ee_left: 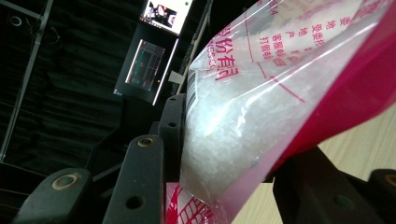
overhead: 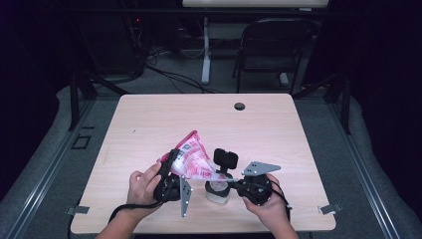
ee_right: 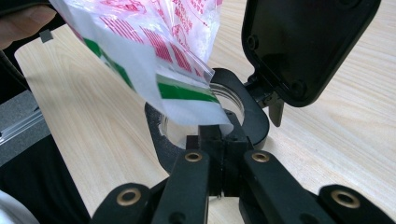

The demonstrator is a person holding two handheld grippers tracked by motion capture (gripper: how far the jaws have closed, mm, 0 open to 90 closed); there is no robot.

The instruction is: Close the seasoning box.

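Tilting down toward an open jar (overhead: 218, 191) on the worktop (overhead: 149, 124), a red-printed plastic bag (overhead: 194, 158) of white grains is clamped between the jaws of the left hand-held gripper (overhead: 171, 167). The bag's lower corner is pinched by the fully closed jaws of the right hand-held gripper (ee_right: 215, 135) just over the jar's mouth (ee_right: 224, 100). The jar's black hinged lid (ee_right: 303, 46) is stood up behind the opening.

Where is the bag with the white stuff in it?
In the high view the bag is left of the table's middle, held tilted in the left gripper, its lower corner pointing into the open jar.
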